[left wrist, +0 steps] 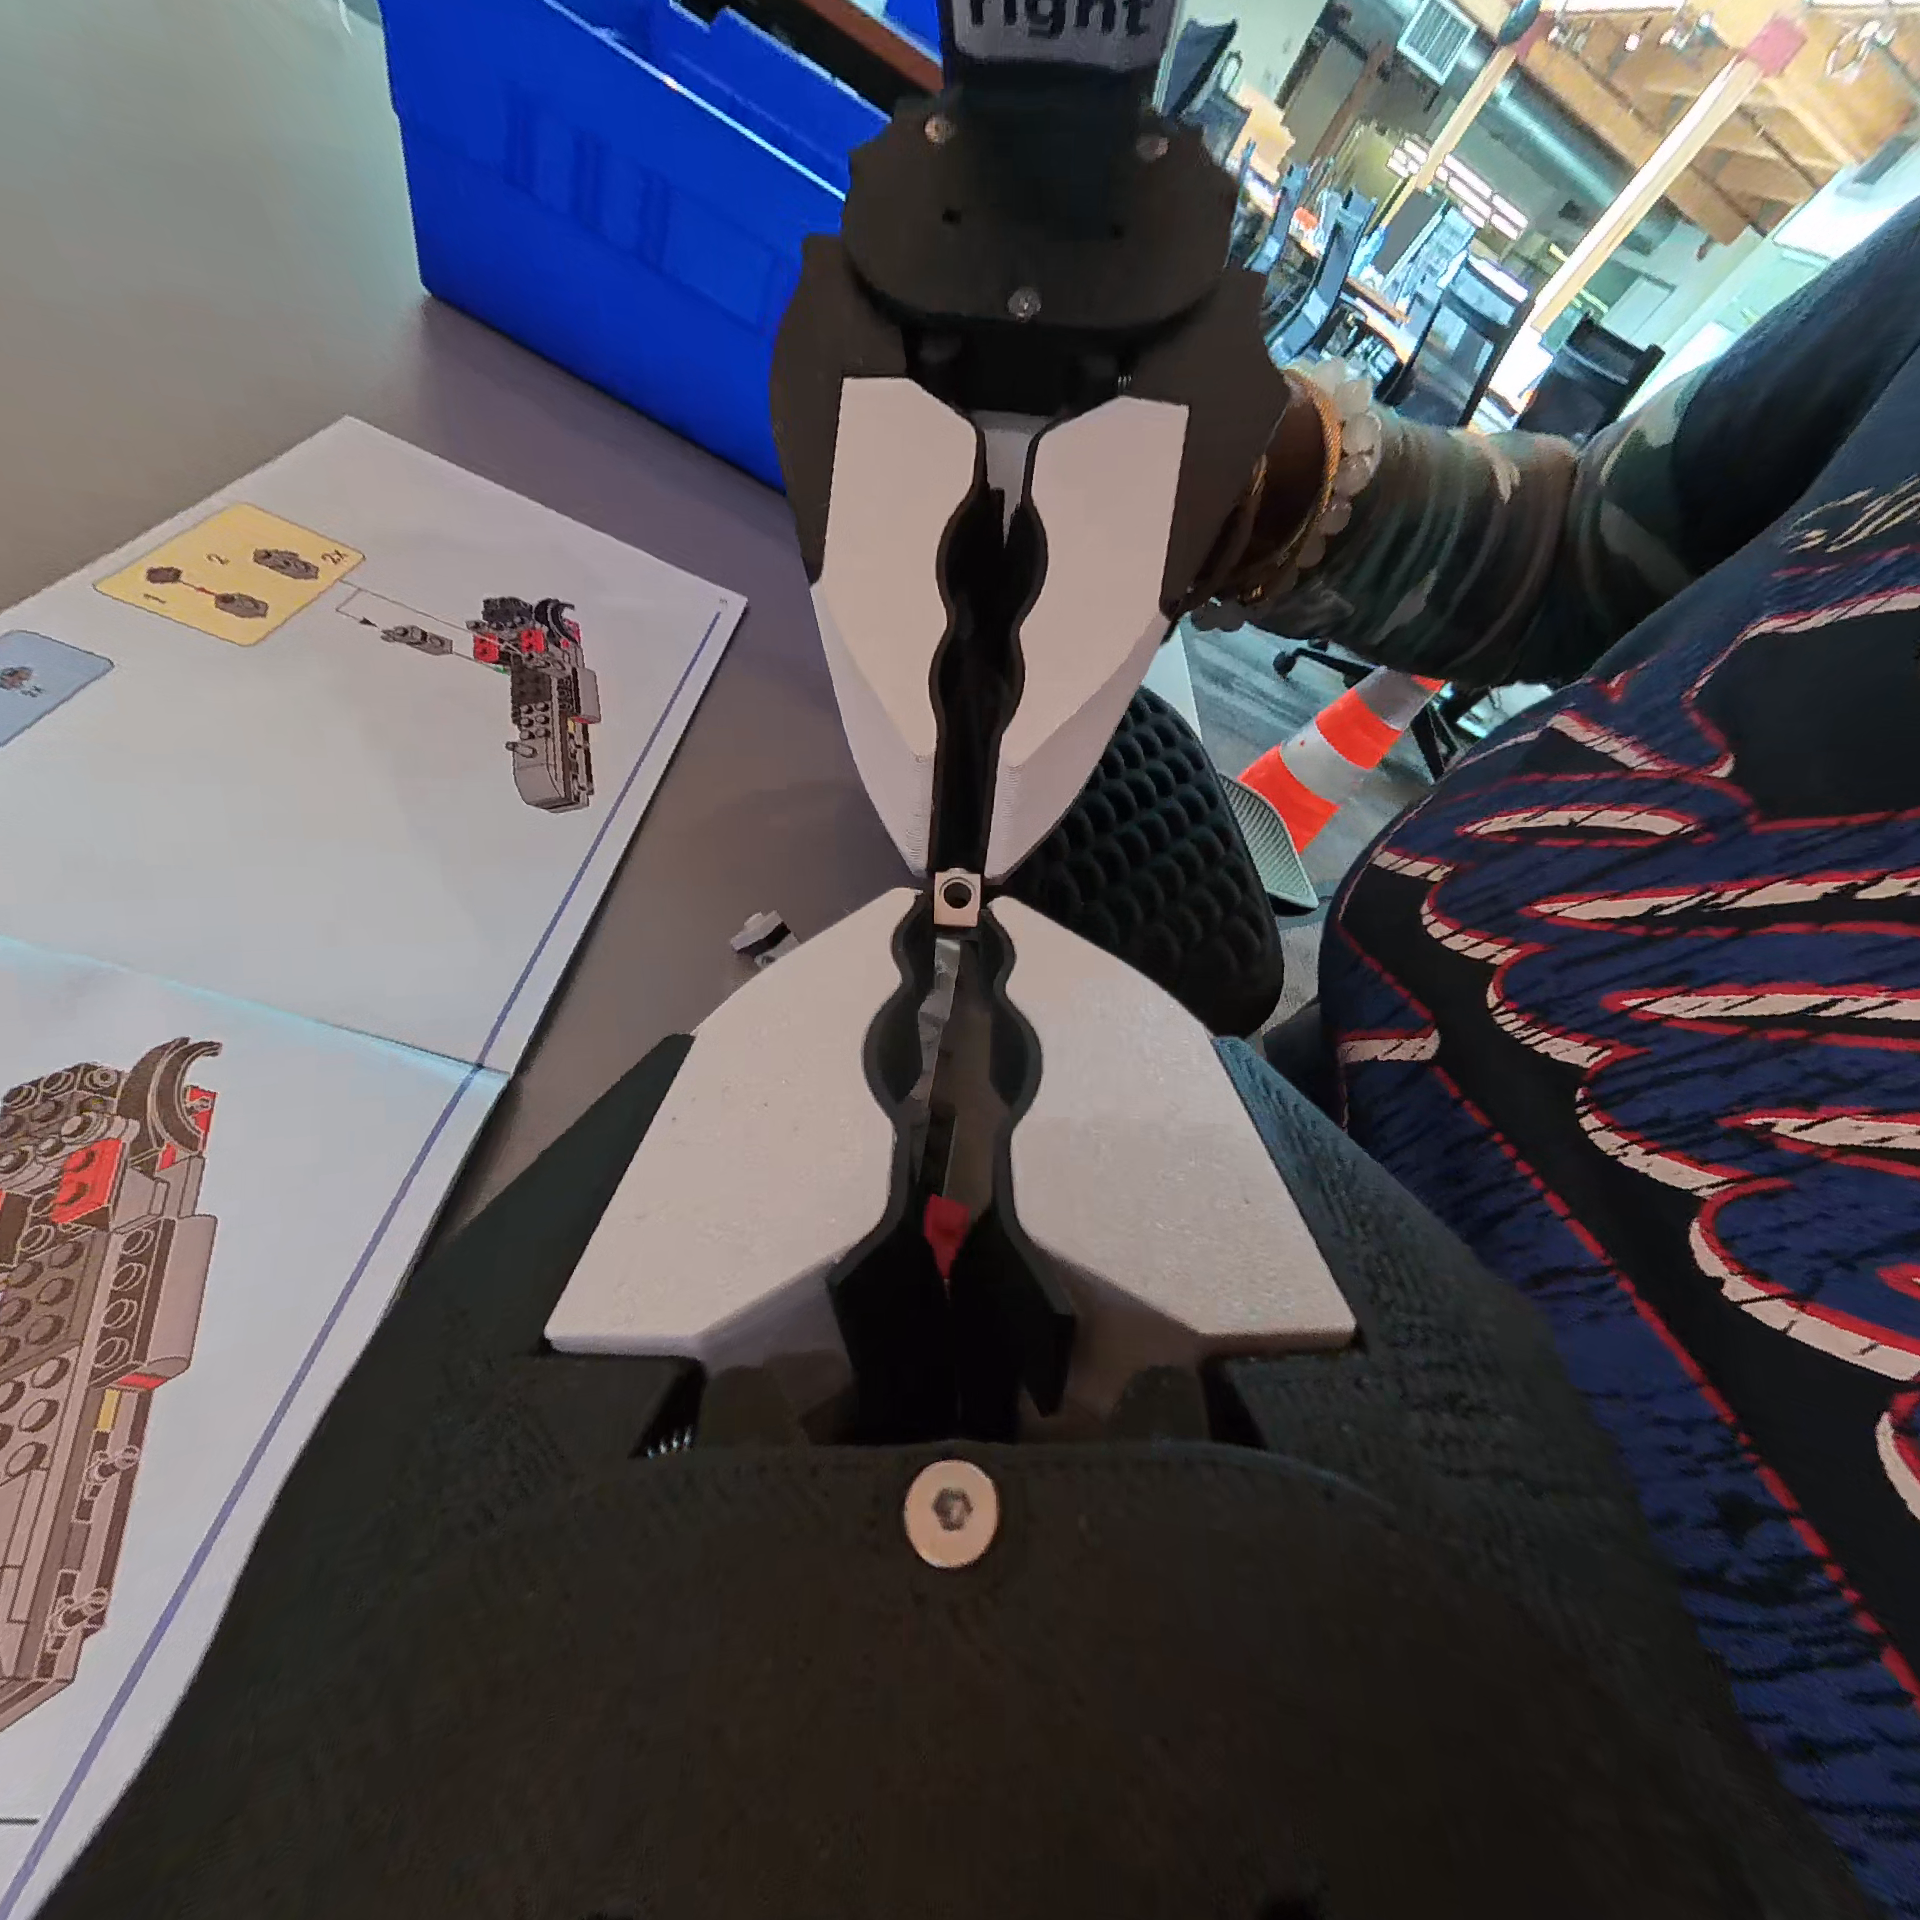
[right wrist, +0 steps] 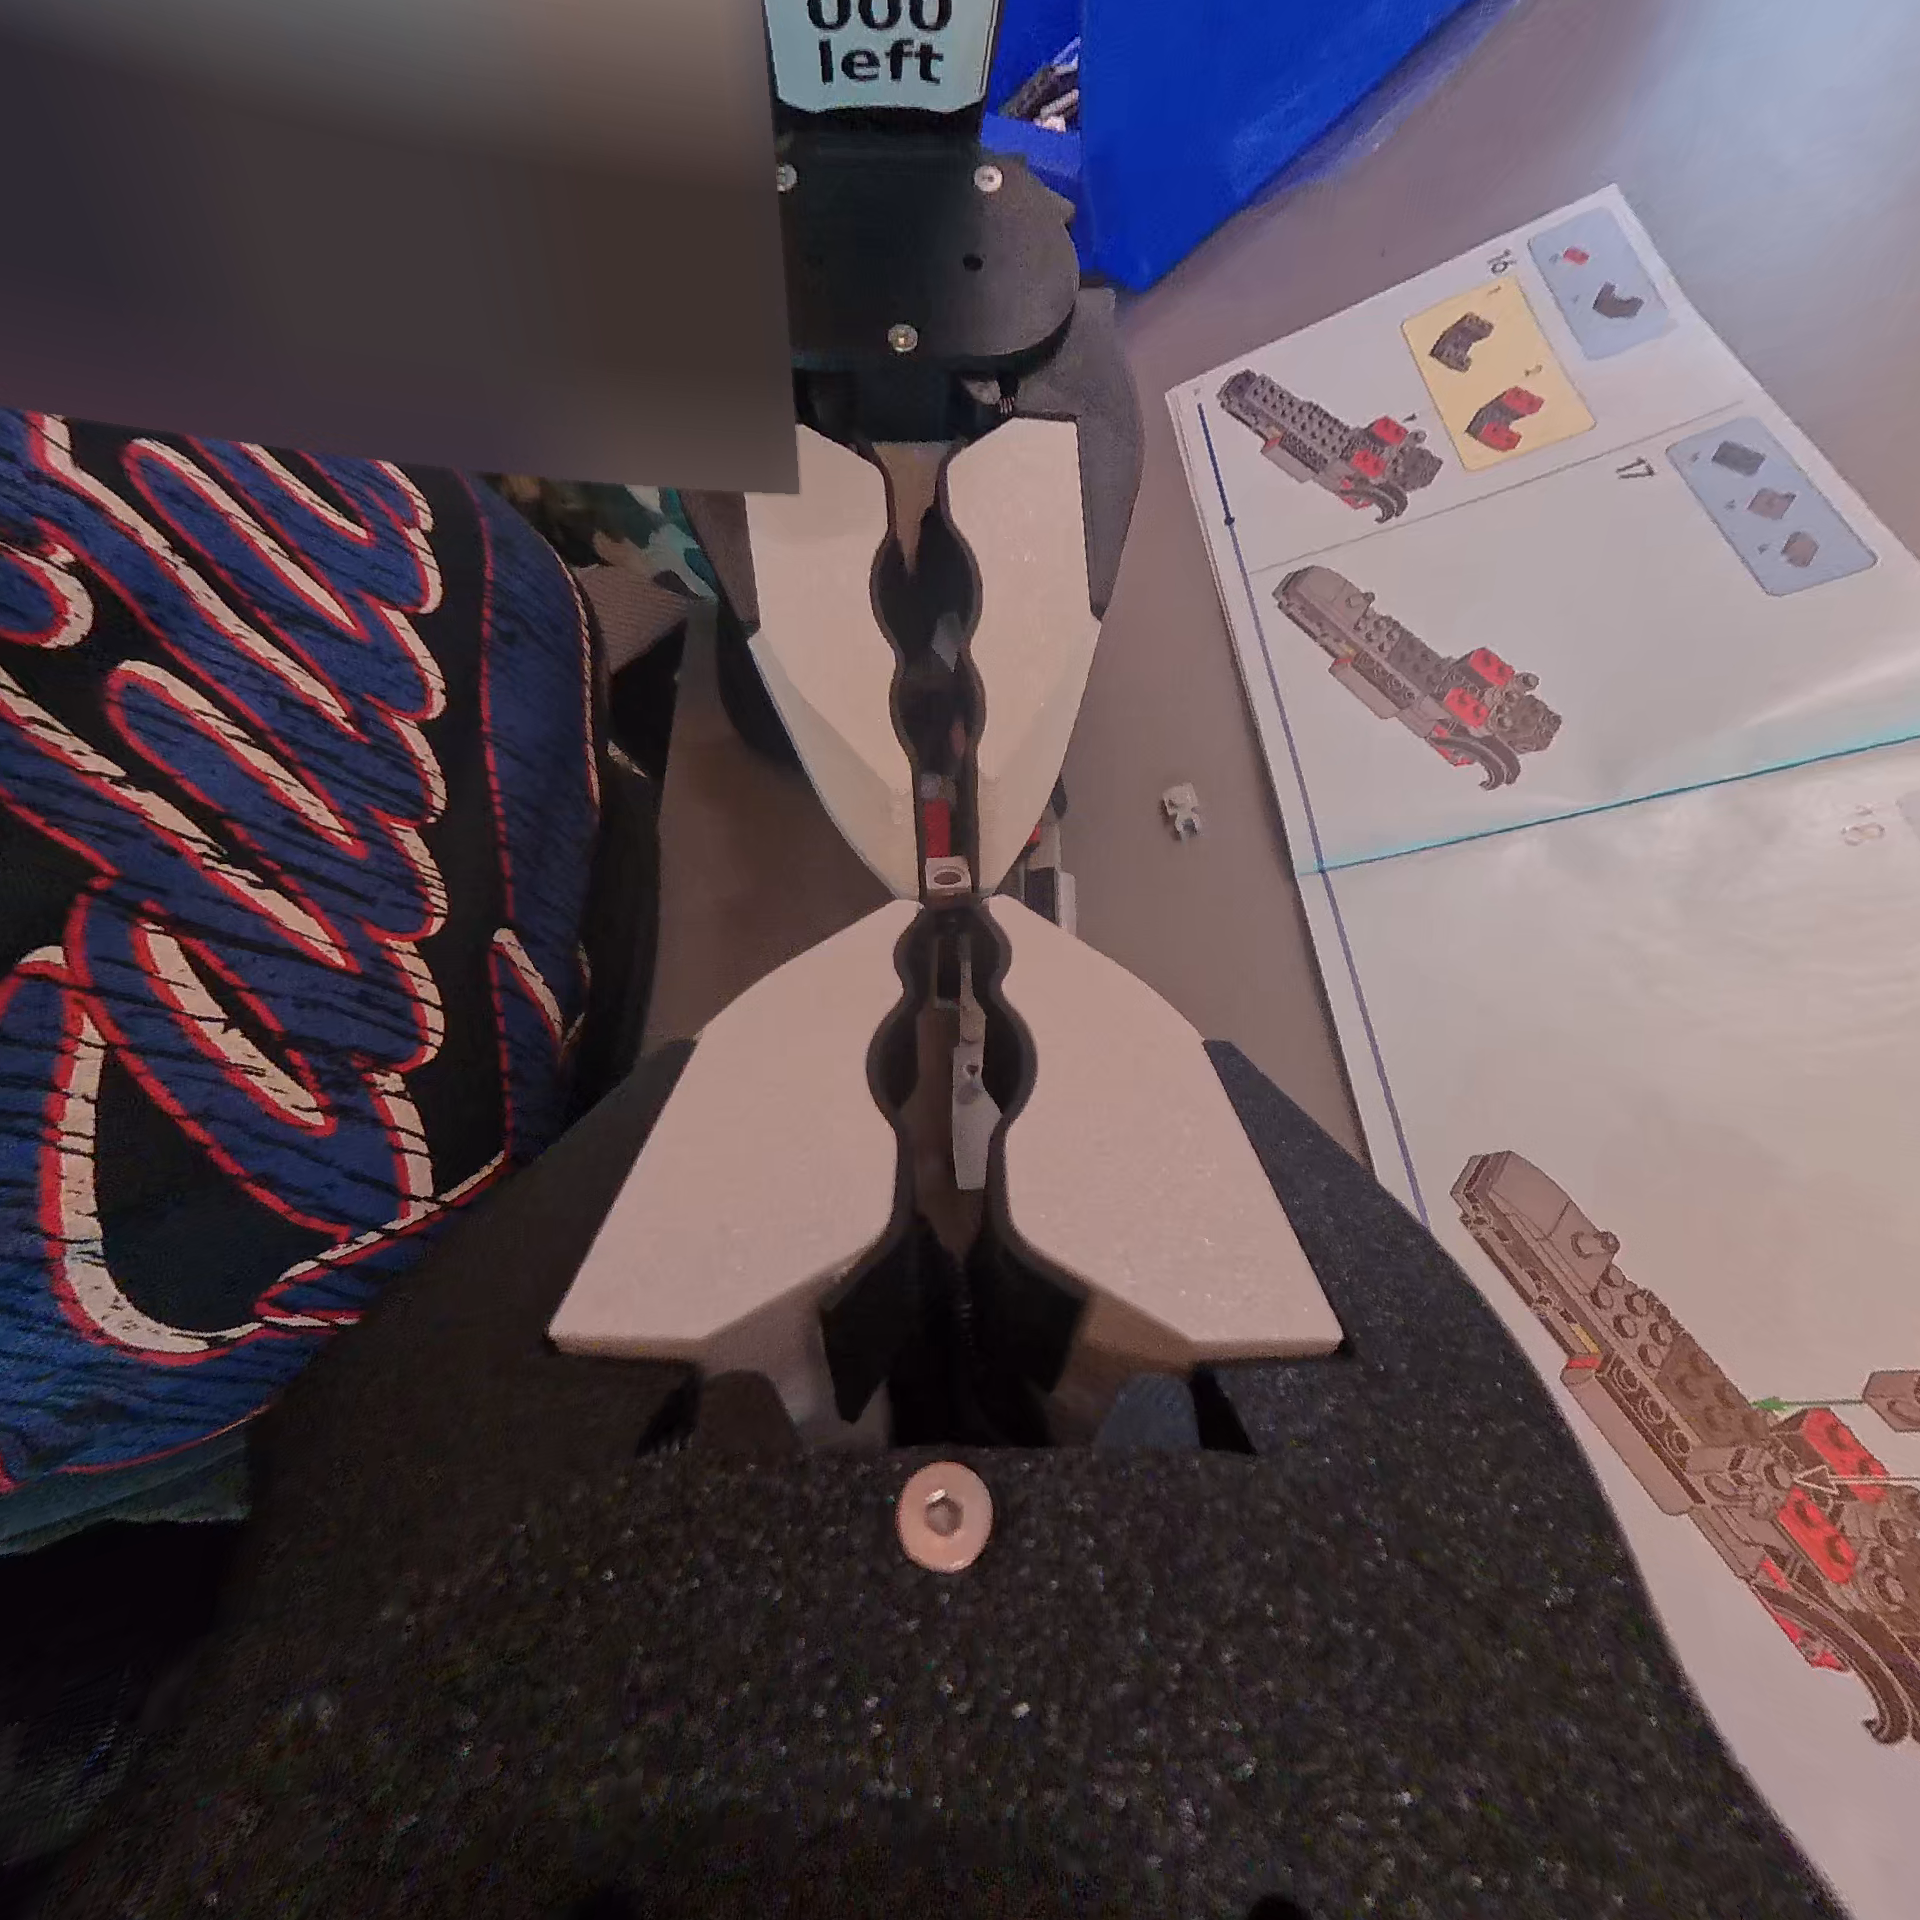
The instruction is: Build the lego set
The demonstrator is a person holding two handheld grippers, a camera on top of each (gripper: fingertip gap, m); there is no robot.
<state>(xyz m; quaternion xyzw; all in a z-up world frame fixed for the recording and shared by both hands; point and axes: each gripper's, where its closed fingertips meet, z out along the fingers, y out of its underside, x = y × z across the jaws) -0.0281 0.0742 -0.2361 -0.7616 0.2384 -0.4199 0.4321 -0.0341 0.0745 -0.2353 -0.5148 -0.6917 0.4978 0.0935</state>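
Tip to tip: the left gripper (left wrist: 956, 925) and right gripper (right wrist: 948, 914) meet nose-on above the grey table (left wrist: 208, 260), both pinched nearly closed around 1 small grey lego piece (left wrist: 957, 900). Which gripper grips it, I cannot tell. Another loose grey piece (right wrist: 1182, 810) lies beside the instruction booklet (right wrist: 1558, 987).

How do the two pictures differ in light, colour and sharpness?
Left wrist view: cool daylight, sharp on the brick, fisheye bending at the booklet edge. Right wrist view: dimmer, warmer, grainy on the claw body, and a smooth patch hides the top left.
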